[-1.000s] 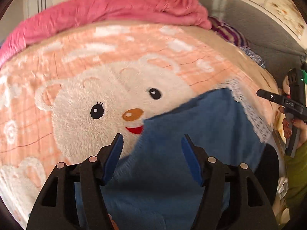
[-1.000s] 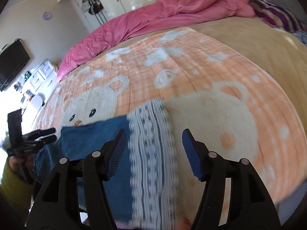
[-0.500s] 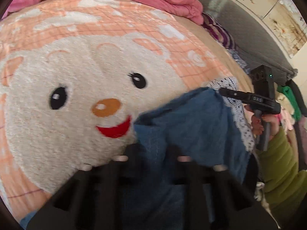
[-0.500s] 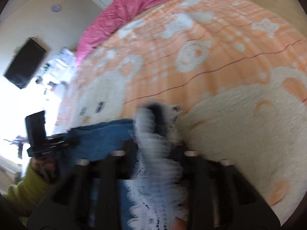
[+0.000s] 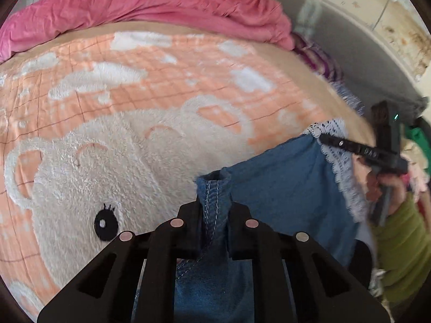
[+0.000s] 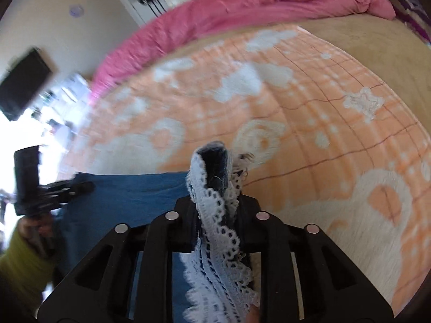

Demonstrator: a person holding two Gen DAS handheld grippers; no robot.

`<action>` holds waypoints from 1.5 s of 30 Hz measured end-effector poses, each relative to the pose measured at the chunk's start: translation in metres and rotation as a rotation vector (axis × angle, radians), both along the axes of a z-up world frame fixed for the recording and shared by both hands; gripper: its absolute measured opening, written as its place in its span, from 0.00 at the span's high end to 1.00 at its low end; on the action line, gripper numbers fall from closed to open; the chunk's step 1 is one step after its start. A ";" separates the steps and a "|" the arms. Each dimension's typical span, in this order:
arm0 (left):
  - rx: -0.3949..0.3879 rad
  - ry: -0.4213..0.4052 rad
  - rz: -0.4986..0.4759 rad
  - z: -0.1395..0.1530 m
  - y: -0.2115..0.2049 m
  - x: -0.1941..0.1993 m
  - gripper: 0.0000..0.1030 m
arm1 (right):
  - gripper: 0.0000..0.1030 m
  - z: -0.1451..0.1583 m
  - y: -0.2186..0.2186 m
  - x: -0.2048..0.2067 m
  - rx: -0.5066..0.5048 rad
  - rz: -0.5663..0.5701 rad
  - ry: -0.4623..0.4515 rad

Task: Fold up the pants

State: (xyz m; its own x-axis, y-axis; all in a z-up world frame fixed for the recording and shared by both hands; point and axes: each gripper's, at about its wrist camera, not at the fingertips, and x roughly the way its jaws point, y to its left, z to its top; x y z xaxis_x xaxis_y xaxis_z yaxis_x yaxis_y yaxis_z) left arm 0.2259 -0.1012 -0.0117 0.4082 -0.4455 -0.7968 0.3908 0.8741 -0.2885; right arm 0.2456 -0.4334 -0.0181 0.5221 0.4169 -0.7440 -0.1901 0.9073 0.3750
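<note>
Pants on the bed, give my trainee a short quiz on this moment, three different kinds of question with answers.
1. True or false: the left claw is shut on a stitched denim edge of the pants.
2. Which part of the pants does the right claw pinch?
A. a belt loop
B. the white lace trim
C. a pocket
3. Fill in: the pants are held over the peach ____ with a bear face.

Key: 1 true; 2 B; 3 blanket.
</note>
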 end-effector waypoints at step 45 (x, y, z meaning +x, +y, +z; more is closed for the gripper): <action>0.085 -0.113 0.557 0.003 0.195 -0.179 0.62 | 0.90 -0.012 -0.033 -0.141 -0.068 -0.091 -0.051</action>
